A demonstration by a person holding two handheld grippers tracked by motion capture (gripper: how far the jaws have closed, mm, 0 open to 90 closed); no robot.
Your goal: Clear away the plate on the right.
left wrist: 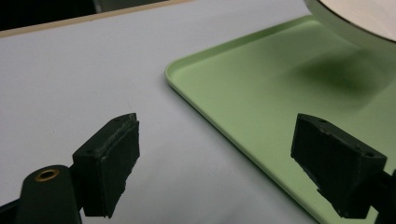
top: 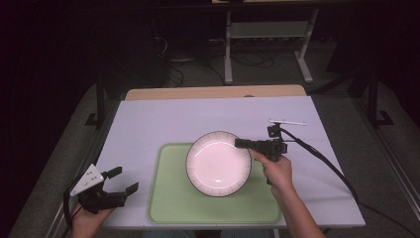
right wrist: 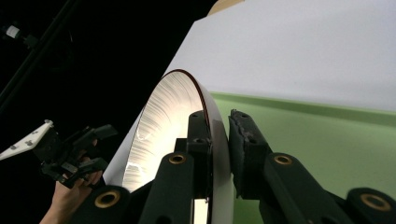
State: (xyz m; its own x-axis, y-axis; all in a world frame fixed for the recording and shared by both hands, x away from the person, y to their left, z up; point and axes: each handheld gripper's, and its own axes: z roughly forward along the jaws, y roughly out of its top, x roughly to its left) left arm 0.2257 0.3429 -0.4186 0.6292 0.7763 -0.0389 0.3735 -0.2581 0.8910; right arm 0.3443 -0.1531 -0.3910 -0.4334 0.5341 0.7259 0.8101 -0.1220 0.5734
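From the high view we see the right gripper (top: 241, 143) clamped on the rim of the white plate (top: 218, 163) above the green tray (top: 168, 198). In the left gripper view our left gripper (left wrist: 215, 158) hangs over the table (left wrist: 70, 84), jaws wide apart. In the right gripper view both pads pinch the plate's edge.

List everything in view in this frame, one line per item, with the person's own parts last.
plate: one, white with a dark ribbed rim, held by its right edge above the tray.
tray: one, light green, on the near middle of the table.
table: one, white top with a wooden strip along the far edge.
thin white bar: one, lying on the table to the far right.
desk frame: one, pale metal legs, on the floor beyond the table.
left tongs: one, black with a grey plate, open, near left corner.
right tongs: one, black, shut on the plate's rim.
hands: two, one holding each tongs.
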